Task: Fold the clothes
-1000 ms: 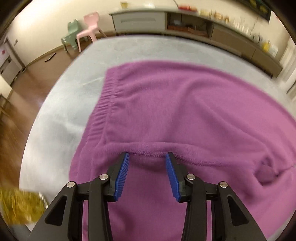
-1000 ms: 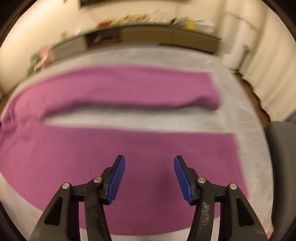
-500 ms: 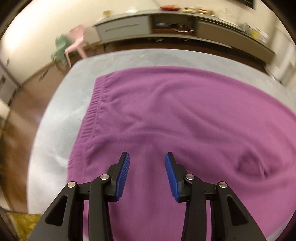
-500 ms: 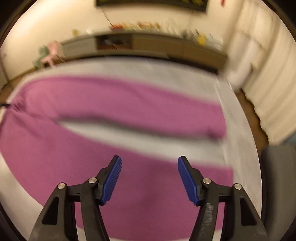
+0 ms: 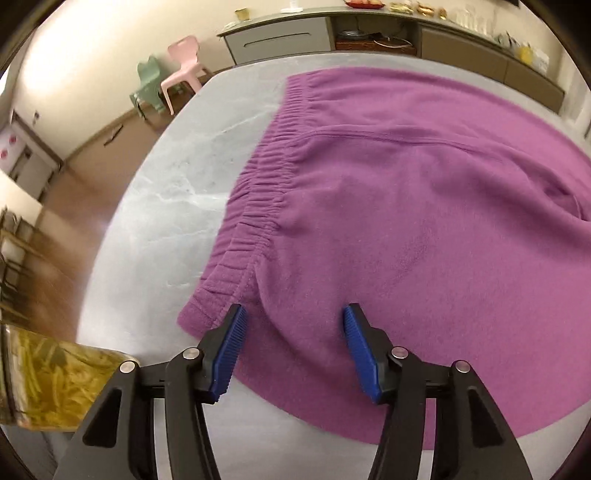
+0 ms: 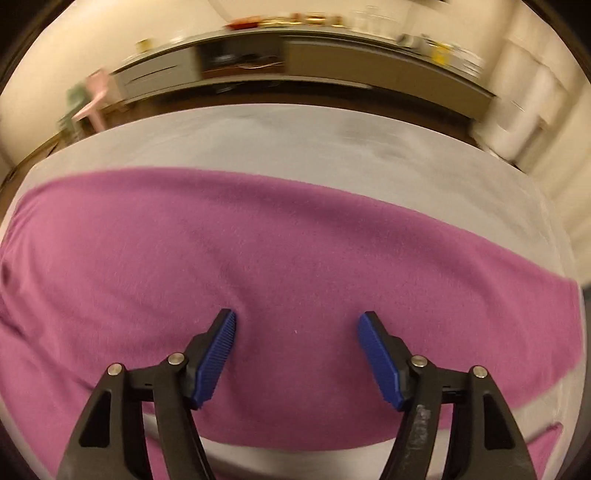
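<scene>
Trousers (image 5: 424,206) lie under both spread tongs (image 5: 293,317) (image 6: 297,325).

The pants (image 5: 406,192) are spread out flat on the table (image 5: 162,206), waistband (image 5: 258,192) end on the left, with bare tabletop to the left of it and behind the pants. The left gripper (image 5: 293,317) sits over the near waistband corner, the right gripper (image 6: 295,325) over the near part of the fabric further along. Way back there's a long sideboard (image 5: 369,33) along the wall, with two small chairs (image 5: 170,85) on the floor to its left, beyond the table's far-left corner.
</scene>
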Tool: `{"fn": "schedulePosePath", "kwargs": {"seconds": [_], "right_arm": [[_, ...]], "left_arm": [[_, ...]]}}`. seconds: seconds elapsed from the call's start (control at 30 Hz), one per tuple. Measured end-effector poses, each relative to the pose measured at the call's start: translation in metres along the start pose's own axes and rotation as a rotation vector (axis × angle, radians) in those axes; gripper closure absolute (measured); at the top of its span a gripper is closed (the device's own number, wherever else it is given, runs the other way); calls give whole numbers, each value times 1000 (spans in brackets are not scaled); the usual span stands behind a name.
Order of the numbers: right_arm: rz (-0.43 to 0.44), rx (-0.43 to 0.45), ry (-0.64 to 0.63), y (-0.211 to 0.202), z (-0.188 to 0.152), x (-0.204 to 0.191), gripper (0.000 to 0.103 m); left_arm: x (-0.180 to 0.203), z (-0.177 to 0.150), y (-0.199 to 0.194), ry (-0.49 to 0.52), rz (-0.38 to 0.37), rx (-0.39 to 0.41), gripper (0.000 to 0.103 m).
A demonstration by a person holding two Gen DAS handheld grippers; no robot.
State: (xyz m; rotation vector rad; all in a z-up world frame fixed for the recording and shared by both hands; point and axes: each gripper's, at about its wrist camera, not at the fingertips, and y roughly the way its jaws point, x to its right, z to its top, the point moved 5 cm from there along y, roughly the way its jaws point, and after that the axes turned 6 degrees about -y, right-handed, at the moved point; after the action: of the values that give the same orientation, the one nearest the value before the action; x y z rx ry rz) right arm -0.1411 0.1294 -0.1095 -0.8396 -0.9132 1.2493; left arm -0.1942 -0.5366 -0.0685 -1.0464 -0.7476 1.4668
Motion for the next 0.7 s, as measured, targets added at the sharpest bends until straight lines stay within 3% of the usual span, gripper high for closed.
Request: {"fn": "schedulePosePath", "kwargs": {"seconds": [0.07,0.1,0.13,0.17,0.3,0.33,0.43,0.47,0.53,0.57,0.63,0.7], "right_arm": [[-110,-23,-8,-9,7,7,35],[-155,-3,-7,-19,9,3,43],[-174,35,-5,-34,8,-9,44],[-144,87,-18,-53,10,-35,44],[106,139,-199,-83,34,-178,44],[157,131,-230,-84,34,-203,44],[204,65,-303,-50,60,-275,44],[190,26,-315,-31,68,-288,44],[135,40,-317,-5,88,-302,35],[127,43,-301,5,100,-301,34],[145,-3,-252,23,118,-297,35],[69,28,-285,14,126,-293,41]], "left_arm": [[0,-3,-1,38,20,5,47],[2,-5,-4,57,28,11,48],[3,-7,-6,76,35,17,49],[5,-8,-10,91,32,25,51],[9,-5,-26,48,-193,60,51],[12,-4,-26,34,-231,59,51],[25,-7,-24,55,-256,38,51],[30,-9,-22,70,-256,27,51],[45,-20,-15,155,-210,-7,49],[51,-20,-18,181,-186,18,49],[55,-19,-17,203,-168,3,50],[57,-15,-19,191,-182,7,51]]}}
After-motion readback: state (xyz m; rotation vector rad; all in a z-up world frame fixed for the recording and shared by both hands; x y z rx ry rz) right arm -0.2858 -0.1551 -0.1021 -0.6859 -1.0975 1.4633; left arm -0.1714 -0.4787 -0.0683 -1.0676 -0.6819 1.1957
